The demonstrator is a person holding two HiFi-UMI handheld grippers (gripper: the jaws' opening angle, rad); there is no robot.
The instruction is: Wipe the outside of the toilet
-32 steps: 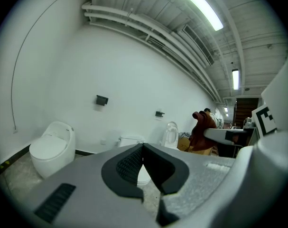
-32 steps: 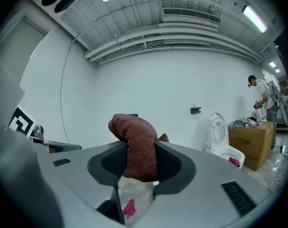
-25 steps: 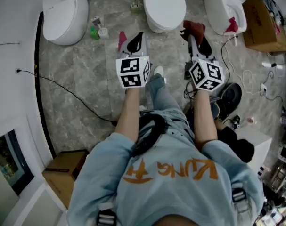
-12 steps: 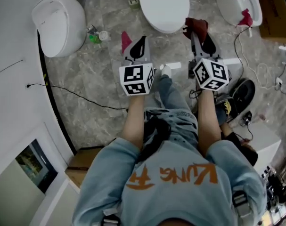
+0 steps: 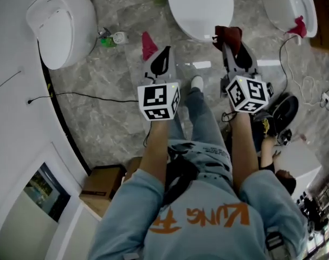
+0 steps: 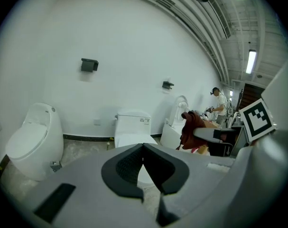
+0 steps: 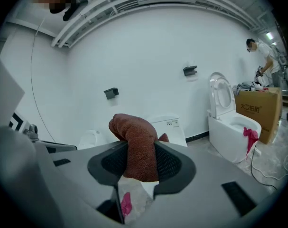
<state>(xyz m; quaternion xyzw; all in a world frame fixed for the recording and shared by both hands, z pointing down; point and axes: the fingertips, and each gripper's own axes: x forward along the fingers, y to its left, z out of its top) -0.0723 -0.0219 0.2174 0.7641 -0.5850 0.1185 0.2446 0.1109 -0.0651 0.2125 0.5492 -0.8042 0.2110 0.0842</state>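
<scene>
Gray marble floor (image 5: 99, 118); smooth white toilet (image 5: 199, 7); right gripper (image 7: 141, 164) clamps nubby maroon cloth (image 7: 136, 137).

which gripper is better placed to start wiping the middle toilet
Right. The right gripper is shut on the red cloth, near the middle toilet; the left gripper is shut with nothing in it.

Marble floor (image 5: 107, 129) bears three white toilets (image 5: 199, 7) and a box (image 5: 102, 182).
</scene>
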